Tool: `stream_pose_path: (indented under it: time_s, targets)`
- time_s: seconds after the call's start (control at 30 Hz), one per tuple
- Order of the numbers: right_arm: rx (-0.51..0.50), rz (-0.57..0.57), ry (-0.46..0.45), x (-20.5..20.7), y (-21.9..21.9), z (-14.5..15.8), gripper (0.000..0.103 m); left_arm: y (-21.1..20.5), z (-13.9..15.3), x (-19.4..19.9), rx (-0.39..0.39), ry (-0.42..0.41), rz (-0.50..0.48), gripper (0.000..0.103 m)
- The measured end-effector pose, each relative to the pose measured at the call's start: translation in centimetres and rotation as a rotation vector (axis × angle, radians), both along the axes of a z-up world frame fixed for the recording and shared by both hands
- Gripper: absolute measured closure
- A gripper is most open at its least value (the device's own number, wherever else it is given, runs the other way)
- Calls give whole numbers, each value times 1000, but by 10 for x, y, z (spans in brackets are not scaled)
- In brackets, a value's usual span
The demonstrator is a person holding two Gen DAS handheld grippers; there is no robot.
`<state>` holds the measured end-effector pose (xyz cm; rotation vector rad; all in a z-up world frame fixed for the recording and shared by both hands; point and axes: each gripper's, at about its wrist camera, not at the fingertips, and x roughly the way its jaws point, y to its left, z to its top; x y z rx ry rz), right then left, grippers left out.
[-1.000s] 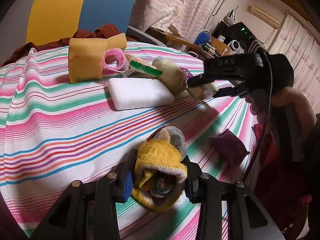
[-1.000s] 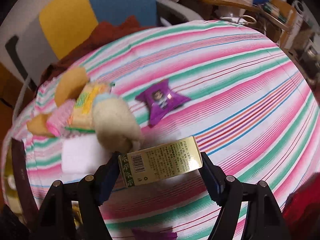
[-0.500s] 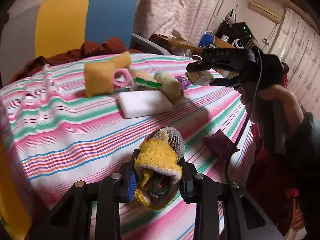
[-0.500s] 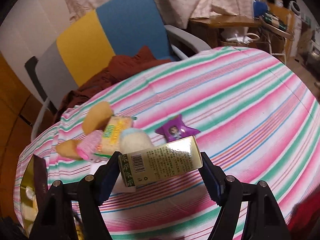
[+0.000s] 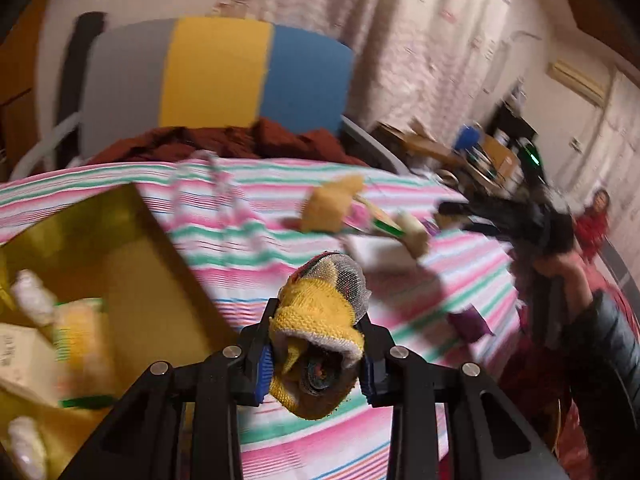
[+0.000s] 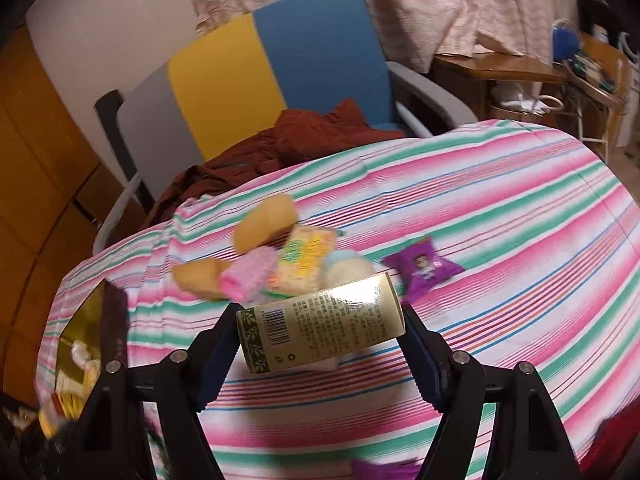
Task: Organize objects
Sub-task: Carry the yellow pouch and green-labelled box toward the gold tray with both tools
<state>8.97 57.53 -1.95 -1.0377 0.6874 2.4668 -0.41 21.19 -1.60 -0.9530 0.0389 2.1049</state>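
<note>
My left gripper [image 5: 316, 364] is shut on a rolled yellow knit sock [image 5: 320, 332], held above the striped tablecloth [image 5: 248, 256], just right of an open gold box [image 5: 132, 272] that holds several items. My right gripper [image 6: 320, 344] is shut on a gold carton with a barcode [image 6: 320, 328], lifted over the cloth. Behind the carton lies a pile: yellow sponges [image 6: 264, 222], a pink roll [image 6: 250, 276], a snack packet [image 6: 304, 260], a cream ball [image 6: 348, 272]. The right gripper [image 5: 460, 210] shows blurred at the right of the left wrist view, held by a hand [image 5: 568, 276].
A purple sachet [image 6: 424, 268] lies right of the pile, another [image 5: 470, 320] near the table's right edge. A grey, yellow and blue chair [image 6: 280, 68] with a rust-red garment [image 6: 304, 136] stands behind the table. A cluttered desk [image 6: 520, 68] is at the far right.
My left gripper has swung left with the sock, bringing the gold box into view. The right gripper has risen and pulled back with the carton, so the pile looks smaller and farther.
</note>
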Motion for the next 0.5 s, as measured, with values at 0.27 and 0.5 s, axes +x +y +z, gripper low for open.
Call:
stream_pose_path:
  time_s: [0.27,0.5]
  targets:
    - [27,185,38,-35,-83,32,26,-80,16,-48,13,31,261,70]
    - [3,405,41,-88,-184,40,26,-152,20,-95,-3,44,464,68]
